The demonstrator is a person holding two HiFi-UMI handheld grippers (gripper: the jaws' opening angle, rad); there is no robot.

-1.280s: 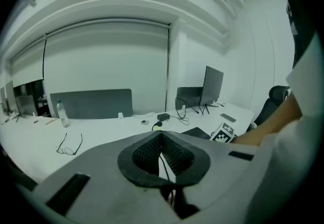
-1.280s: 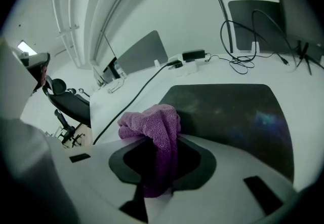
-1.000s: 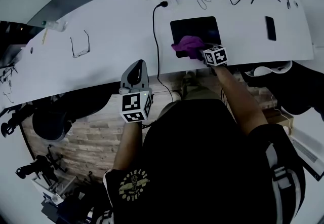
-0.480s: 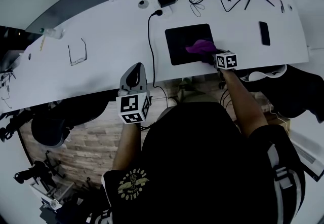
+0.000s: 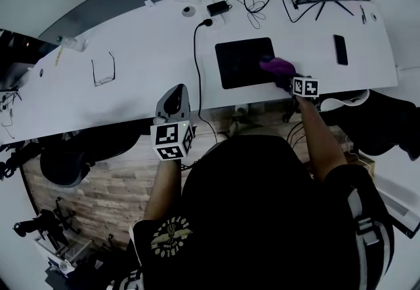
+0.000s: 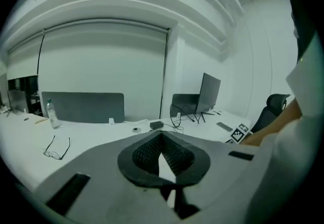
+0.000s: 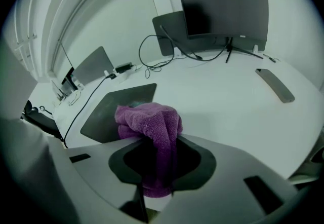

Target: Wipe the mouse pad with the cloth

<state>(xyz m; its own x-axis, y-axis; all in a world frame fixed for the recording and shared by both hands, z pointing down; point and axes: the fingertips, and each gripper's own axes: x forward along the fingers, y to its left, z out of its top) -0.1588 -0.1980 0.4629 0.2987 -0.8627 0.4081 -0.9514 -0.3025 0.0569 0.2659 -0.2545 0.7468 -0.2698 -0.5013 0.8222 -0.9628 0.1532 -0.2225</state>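
Head view: the right gripper (image 5: 289, 77) has its 2 jaws clamped on a crumpled purple cloth (image 5: 277, 65). The cloth rests at the right edge of the black rectangular mouse pad (image 5: 239, 62) on the white desk (image 5: 131, 52). The left gripper (image 5: 175, 95), with its jaws together and holding nothing, hangs at the desk's near edge, well left of the pad.

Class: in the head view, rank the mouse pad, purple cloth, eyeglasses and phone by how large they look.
1. Mouse pad.
2. Purple cloth and eyeglasses: too alike to rank.
3. Phone.
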